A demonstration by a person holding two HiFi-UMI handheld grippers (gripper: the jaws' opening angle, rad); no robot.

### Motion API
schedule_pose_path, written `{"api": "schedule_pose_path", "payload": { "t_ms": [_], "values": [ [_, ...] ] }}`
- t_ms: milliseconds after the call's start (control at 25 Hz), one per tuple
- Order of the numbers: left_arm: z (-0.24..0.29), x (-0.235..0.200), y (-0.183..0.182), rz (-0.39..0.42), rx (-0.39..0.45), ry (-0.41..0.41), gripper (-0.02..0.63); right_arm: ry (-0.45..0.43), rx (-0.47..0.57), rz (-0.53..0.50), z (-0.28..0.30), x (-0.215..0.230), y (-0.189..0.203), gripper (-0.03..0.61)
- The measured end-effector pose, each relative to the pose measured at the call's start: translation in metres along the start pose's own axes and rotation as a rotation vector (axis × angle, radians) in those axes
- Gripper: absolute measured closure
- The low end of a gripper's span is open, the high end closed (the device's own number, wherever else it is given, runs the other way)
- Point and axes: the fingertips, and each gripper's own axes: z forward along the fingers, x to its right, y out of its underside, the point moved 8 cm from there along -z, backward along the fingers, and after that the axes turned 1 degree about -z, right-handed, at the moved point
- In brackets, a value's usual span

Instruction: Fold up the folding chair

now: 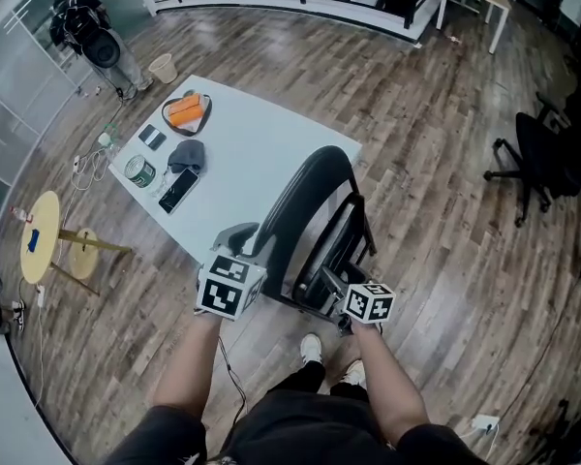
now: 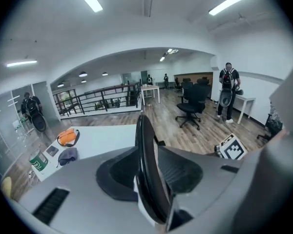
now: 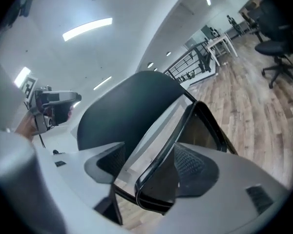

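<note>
A black folding chair [image 1: 310,211] stands on the wood floor against the near corner of a white table [image 1: 261,143], its seat and back close together. My left gripper [image 1: 246,244] is at the left edge of the chair's back. In the left gripper view that thin black edge [image 2: 144,145] runs between the jaws of the left gripper [image 2: 149,172], which stands open. My right gripper [image 1: 335,281] is low at the seat side. In the right gripper view the seat's black rim [image 3: 185,126] lies inside the open right gripper [image 3: 149,172], with a gap at the left pad.
On the table's left end lie an orange case [image 1: 186,111], a grey cloth [image 1: 186,153], a phone [image 1: 178,190] and a green can [image 1: 139,170]. A yellow stool [image 1: 41,235] stands left. A black office chair [image 1: 547,158] is at the right. My shoes [image 1: 311,349] are just behind the chair.
</note>
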Motion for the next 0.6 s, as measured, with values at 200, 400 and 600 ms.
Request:
{"api": "schedule_pose_path", "payload": {
  "t_ms": [200, 400, 600],
  "values": [
    [-0.022, 0.034, 0.004, -0.109, 0.153, 0.008, 0.578, 0.031, 0.031, -0.174, -0.063, -0.025, -0.014, 0.282],
    [-0.030, 0.076, 0.020, -0.173, 0.173, 0.048, 0.609, 0.154, 0.070, -0.368, -0.121, -0.043, -0.015, 0.485],
    [-0.026, 0.124, 0.045, -0.217, 0.249, 0.066, 0.609, 0.228, 0.151, -0.426, -0.180, -0.058, -0.016, 0.565]
  ]
}}
